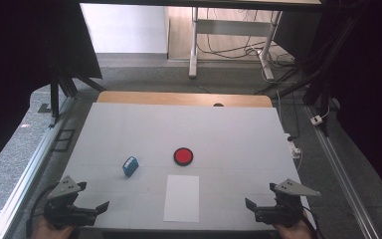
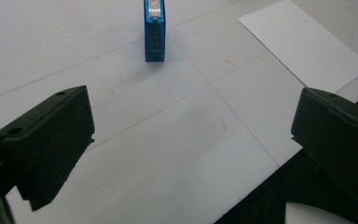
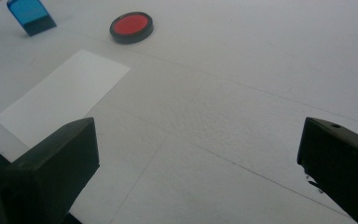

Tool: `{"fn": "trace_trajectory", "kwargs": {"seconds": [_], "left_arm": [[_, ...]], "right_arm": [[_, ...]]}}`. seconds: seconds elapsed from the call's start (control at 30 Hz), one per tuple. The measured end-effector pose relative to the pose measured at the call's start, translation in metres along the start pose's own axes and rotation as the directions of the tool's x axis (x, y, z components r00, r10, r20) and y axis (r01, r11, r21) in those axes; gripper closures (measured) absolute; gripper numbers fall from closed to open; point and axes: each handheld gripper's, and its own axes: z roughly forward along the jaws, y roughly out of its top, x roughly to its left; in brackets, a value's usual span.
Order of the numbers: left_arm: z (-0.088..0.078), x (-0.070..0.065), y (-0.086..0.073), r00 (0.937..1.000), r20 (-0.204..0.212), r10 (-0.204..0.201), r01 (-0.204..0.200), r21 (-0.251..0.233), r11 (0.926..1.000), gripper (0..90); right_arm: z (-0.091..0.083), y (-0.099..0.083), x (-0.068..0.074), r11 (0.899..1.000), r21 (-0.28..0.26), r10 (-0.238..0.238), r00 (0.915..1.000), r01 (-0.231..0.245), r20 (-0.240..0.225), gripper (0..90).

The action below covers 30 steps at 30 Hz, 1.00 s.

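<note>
Two grippers sat at my near edge of the table (image 1: 129, 124), the left gripper (image 1: 90, 211) and the right gripper (image 1: 259, 211), both with jaws spread wide and nothing between them. Taking the white sheet of paper (image 1: 181, 198) as my landmark, the blue box (image 1: 130, 166) stood just beyond its far left corner, and the red disc (image 1: 183, 156) lay just past its far edge, both apart from the sheet and well clear of either gripper.
</note>
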Motion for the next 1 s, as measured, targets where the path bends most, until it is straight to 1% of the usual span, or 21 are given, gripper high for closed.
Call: {"fn": "trace_trajectory", "kwargs": {"seconds": [0.07, 0.17, 0.23, 0.27, 0.3, 0.37, 0.43, 0.53, 0.63, 0.7, 0.8, 1.0], "left_arm": [[0.0003, -0.0001, 0.0002, 1.0, -0.005, -0.003, 0.003, -0.001, 1.0, 0.0], [-0.0001, 0.0004, 0.0002, 0.9999, -0.008, -0.007, 0.007, -0.006, 1.0, 0.0], [0.0, 0.0007, 0.0004, 1.0, -0.001, -0.008, 0.008, -0.009, 0.9999, 0.0], [0.0003, 0.0008, 0.0007, 1.0, 0.002, -0.003, 0.003, -0.011, 0.9999, 0.0], [0.0012, 0.0006, 0.0012, 0.9998, 0.018, 0.007, -0.007, -0.015, 0.9999, 0.0], [0.0014, 0.0001, 0.0013, 0.9997, 0.021, 0.01, -0.009, -0.015, 0.9999, 0.0], [0.0017, -0.0007, 0.0012, 0.9998, 0.015, 0.013, -0.013, -0.009, 0.9999, 0.0], [0.0016, 0.0, 0.0008, 0.9999, 0.012, -0.004, 0.004, -0.009, 0.9999, 0.0], [0.0016, 0.0007, 0.0006, 0.9999, 0.006, -0.016, 0.016, 0.0, 0.9999, 0.0], [0.0021, 0.0015, 0.0007, 0.9996, 0.01, -0.025, 0.025, 0.006, 0.9997, 0.0], [0.0022, 0.0035, 0.0006, 0.9992, 0.019, -0.034, 0.034, 0.023, 0.9992, 0.0], [0.0023, 0.0041, 0.0007, 0.999, 0.023, -0.039, 0.038, 0.025, 0.999, 0.0]], "right_arm": [[0.0005, 0.0002, 0.0022, 1.0, 0.008, -0.019, 0.9998, 0.019, -0.005, 0.0], [0.0004, 0.0, 0.0034, 1.0, 0.008, -0.026, 0.9996, 0.026, -0.006, 0.0], [0.0001, -0.0001, 0.0033, 1.0, 0.007, -0.027, 0.9996, 0.027, -0.009, 0.0], [0.0003, 0.0, 0.0031, 1.0, 0.008, -0.024, 0.9996, 0.024, -0.011, 0.0], [0.0006, 0.0002, 0.0029, 1.0, 0.009, -0.023, 0.9996, 0.024, -0.015, 0.0], [0.0013, 0.0006, 0.0023, 1.0, 0.012, -0.025, 0.9993, 0.025, -0.027, 0.0], [0.0018, 0.0008, 0.002, 1.0, 0.012, -0.023, 0.9991, 0.023, -0.034, 0.0], [0.0019, 0.0011, 0.0012, 1.0, 0.014, -0.022, 0.9989, 0.023, -0.042, 0.0], [0.0025, 0.0014, 0.0011, 1.0, 0.016, -0.019, 0.9989, 0.02, -0.043, 0.0], [0.0029, 0.0017, 0.0015, 1.0, 0.018, -0.022, 0.9988, 0.022, -0.044, 0.0], [0.0028, 0.0019, 0.002, 0.999, 0.02, -0.031, 0.9985, 0.032, -0.045, 0.0], [0.0027, 0.0018, 0.0023, 0.999, 0.019, -0.037, 0.9981, 0.038, -0.048, 0.0]]}}
